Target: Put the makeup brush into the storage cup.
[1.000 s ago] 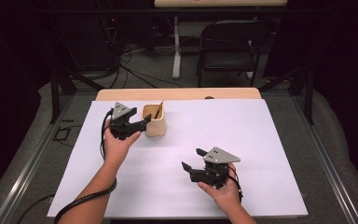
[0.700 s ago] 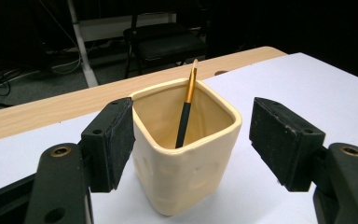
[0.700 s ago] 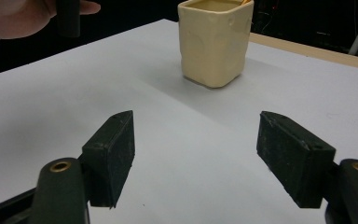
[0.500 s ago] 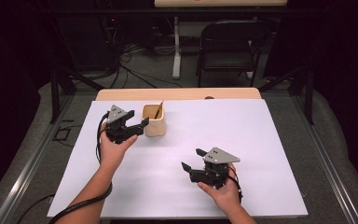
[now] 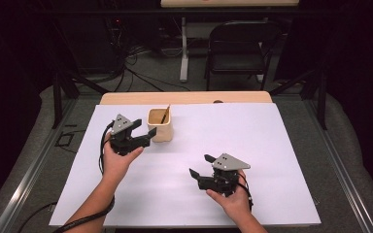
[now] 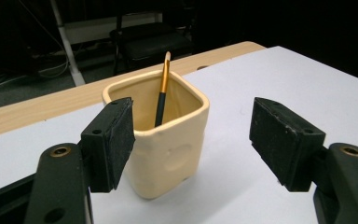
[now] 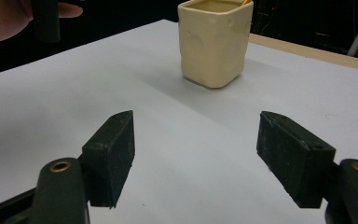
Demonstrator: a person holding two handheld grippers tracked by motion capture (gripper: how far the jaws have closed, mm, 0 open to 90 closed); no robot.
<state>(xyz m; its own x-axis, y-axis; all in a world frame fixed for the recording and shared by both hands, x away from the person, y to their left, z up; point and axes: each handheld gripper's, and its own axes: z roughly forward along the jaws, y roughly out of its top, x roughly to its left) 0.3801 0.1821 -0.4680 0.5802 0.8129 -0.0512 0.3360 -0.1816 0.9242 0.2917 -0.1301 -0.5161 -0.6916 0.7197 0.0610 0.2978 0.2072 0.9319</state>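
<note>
Surface: table (image 5: 184,97) w/ light wood top, mostly covered by white sheet (image 5: 252,145); wood strip bare along far edge. Room: dark, black folding chair (image 5: 240,46) behind table, cables on grey floor (image 5: 141,73), black frame rails at both sides.

Item 1: cream cup (image 5: 160,125), squarish, upright on sheet, far-left area. Holds one brush (image 5: 165,114), orange handle, leaning, tip sticking above rim.

Item 2: left gripper (image 5: 142,135), in person's left hand. Jaws spread wide, nothing between pads. Cup just beyond jaw tips, near the left pad in left gripper view; not touching as far as can be told.

Item 3: right gripper (image 5: 200,166), in right hand, near-right of sheet. Jaws spread, gripping nothing. Cup well apart, ahead of it across bare sheet.
</note>
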